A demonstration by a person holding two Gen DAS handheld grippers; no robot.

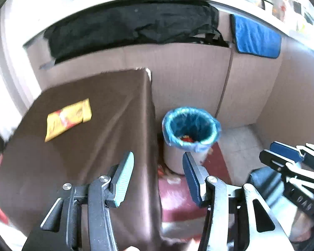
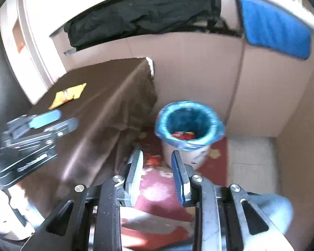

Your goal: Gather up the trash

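Observation:
A yellow snack wrapper [image 1: 68, 118] lies flat on the brown-clothed table [image 1: 77, 146]; it also shows in the right wrist view [image 2: 68, 95]. A white bin with a blue liner [image 1: 191, 126] stands on the floor right of the table, with red and yellow trash inside [image 2: 183, 135]. My left gripper [image 1: 158, 163] is open and empty, over the table's right edge, short of the wrapper. My right gripper [image 2: 157, 161] is open and empty, above the red mat near the bin [image 2: 188, 123]. Each gripper shows in the other's view: the right one [image 1: 282, 156] and the left one [image 2: 52, 119].
A red patterned mat [image 2: 157, 190] covers the floor by the bin. A beige partition wall [image 1: 188, 79] stands behind, with black cloth [image 1: 131, 27] and a blue towel [image 1: 255, 35] draped over it. Pale floor tiles [image 1: 240, 142] lie at the right.

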